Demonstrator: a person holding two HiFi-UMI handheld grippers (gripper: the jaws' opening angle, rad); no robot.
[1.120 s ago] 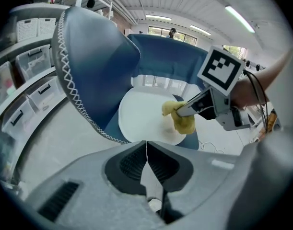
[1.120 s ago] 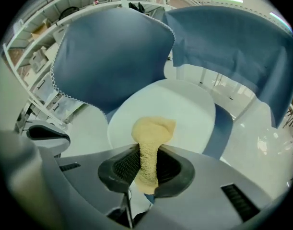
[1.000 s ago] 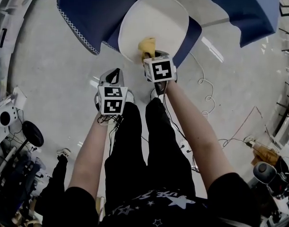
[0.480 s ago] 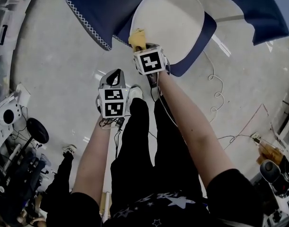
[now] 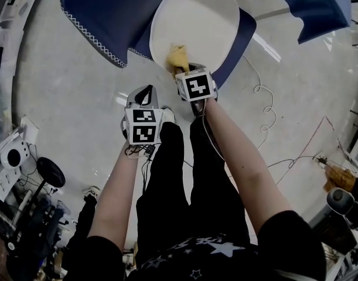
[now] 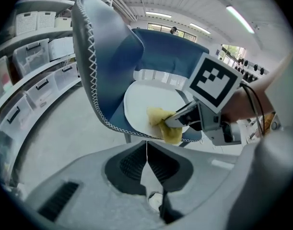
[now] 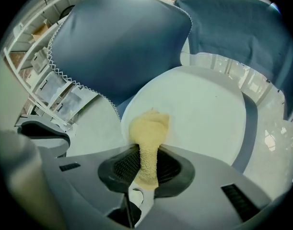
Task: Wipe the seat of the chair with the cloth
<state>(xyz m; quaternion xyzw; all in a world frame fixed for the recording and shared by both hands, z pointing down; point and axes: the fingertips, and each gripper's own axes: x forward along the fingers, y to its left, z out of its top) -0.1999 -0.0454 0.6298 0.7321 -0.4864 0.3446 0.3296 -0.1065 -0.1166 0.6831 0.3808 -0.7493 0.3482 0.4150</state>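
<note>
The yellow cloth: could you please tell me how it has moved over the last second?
The right gripper swept the cloth out to the left front rim of the seat, then back to about where it began. It stays shut on the cloth; the left gripper stays shut, empty, held aside.

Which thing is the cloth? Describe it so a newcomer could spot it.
Find the blue chair with the round white seat. At the seat's near edge, the cloth is clamped in the right gripper. It is the only yellow, crumpled thing there.
</note>
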